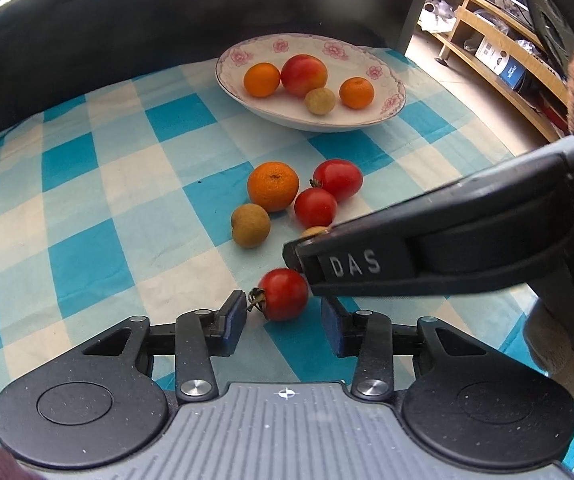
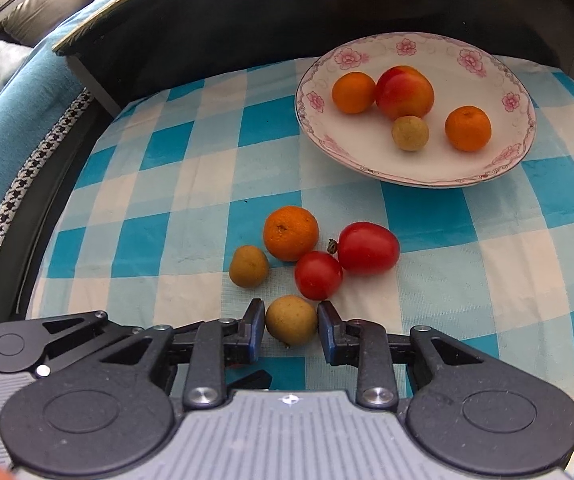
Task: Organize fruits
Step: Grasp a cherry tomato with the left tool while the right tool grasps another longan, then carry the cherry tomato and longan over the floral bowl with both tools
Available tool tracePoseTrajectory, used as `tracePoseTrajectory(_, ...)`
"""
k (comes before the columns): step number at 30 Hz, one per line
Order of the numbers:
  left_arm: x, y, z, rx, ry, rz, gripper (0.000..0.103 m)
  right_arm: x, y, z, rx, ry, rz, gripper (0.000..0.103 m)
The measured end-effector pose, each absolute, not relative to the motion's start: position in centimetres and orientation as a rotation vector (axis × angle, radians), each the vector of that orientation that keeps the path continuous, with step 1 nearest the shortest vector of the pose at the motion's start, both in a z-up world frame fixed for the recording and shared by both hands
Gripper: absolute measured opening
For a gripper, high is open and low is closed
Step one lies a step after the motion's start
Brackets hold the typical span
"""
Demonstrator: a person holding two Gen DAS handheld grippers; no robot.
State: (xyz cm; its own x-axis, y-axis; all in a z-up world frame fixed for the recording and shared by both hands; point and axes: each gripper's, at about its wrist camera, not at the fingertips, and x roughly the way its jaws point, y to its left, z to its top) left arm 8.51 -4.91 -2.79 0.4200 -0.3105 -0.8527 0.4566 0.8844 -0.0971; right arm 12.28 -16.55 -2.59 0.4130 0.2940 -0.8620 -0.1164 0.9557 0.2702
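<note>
A: Where were the fruits?
B: A longan (image 2: pixel 291 320) sat on the checked cloth (image 2: pixel 147 216) between the right gripper's (image 2: pixel 292 330) parted fingers, seemingly ungripped. A tomato (image 1: pixel 283 294) lay between the left gripper's (image 1: pixel 283 318) wide fingers.
A: And the plate (image 2: pixel 415 168)?
B: Farther back, holding four fruits.

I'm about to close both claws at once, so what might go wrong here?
1. The right claw's arm sits against the cherry tomato between the left claw pads; either move may knock it away.
2. The longan in the right claw is round and may slip toward the neighbouring tomato.
</note>
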Motion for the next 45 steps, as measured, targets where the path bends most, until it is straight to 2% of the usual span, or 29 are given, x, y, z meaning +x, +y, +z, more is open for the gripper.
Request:
tracePoseTrajectory(12,9.0,-5.0,-2.7,0.12,1.039,-0.478,0.035,11.1,-18.7,-1.7,0.191,1.093,0.225,0.031)
tracePoseTrajectory(45,11.8,-5.6,1.9,0.008,0.953,-0.464,0.033,10.4,-22.7,2.5,0.229,0.998,0.141,0.031)
